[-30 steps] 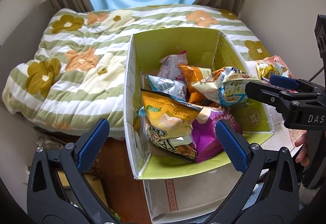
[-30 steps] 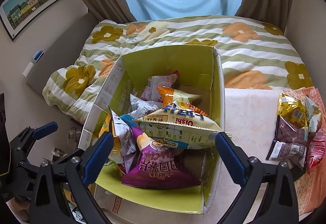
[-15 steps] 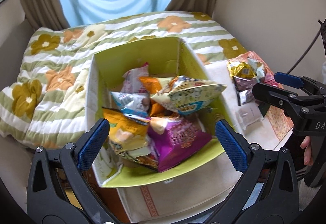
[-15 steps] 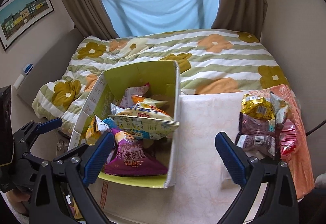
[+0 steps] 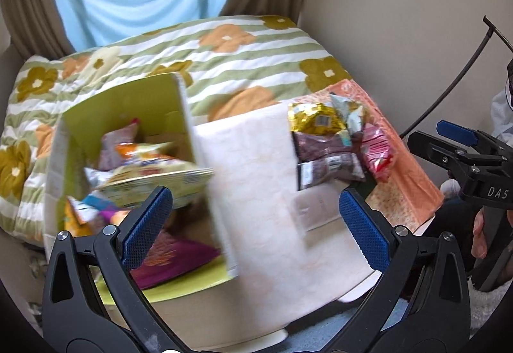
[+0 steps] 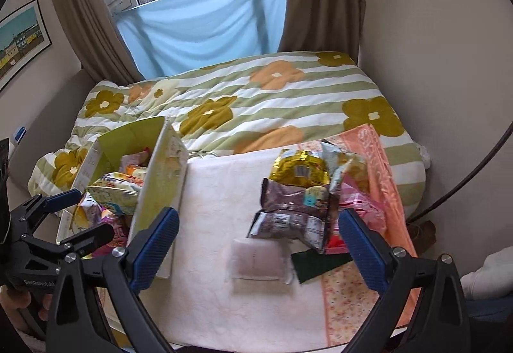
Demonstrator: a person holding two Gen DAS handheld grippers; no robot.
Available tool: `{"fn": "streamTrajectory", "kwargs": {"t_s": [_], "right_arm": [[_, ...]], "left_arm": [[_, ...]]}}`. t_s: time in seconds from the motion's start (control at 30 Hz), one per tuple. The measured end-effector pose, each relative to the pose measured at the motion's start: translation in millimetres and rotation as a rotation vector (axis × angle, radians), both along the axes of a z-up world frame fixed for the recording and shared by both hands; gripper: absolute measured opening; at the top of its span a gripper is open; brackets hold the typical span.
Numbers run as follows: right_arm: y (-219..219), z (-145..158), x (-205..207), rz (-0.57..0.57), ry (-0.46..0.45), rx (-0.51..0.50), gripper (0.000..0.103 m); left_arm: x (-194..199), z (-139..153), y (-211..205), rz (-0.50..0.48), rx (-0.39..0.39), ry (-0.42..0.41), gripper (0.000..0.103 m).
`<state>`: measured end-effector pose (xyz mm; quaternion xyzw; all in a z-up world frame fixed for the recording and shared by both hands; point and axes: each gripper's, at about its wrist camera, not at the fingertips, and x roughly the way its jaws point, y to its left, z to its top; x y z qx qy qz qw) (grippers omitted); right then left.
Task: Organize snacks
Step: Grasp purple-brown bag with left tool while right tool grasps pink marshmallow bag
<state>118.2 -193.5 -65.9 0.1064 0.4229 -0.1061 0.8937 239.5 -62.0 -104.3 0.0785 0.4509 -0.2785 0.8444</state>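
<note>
Both grippers have swung to the right since a second ago: the box filled each view then, and now the pale cloth on the bench sits between the blue pads. Left gripper hangs wide open with nothing in it, above the near edge of the bench, its left pad over the box's front right corner. Right gripper is just as wide and empty, framing a small pale packet that lies flat on the white cloth near the bench's front edge. Just beyond the packet lies a loose pile of snacks: brown wrappers in front, a gold bag behind, pink packs at the right, resting partly on an orange towel along the right edge. At the left end stands the green cardboard box, flaps up, crammed with snack bags, a yellow-green bag on top and a purple one at the front. Behind the bench lies the bed with its flowered, striped quilt, against the curtained window.
</note>
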Motion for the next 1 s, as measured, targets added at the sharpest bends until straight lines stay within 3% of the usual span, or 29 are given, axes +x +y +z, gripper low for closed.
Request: {"fn": "streamTrajectory", "kwargs": {"t_s": [0.43, 0.6, 0.83, 1.0], "right_arm": [[-102, -57, -9, -0.031, 0.135, 0.028, 0.099], [-114, -85, -6, -0.014, 0.186, 0.05, 0.099], [-119, -116, -3, -0.033, 0.182, 0.109, 0.099], [-115, -129, 1, -0.04, 0.186, 0.13, 0.099]], "left_arm": [[30, -48, -131, 0.006, -0.004, 0.165, 0.103], [50, -89, -169, -0.021, 0.018, 0.282, 0.103], [68, -150, -202, -0.046, 0.078, 0.382, 0.103], [74, -174, -208, -0.044, 0.1, 0.425, 0.103]]}}
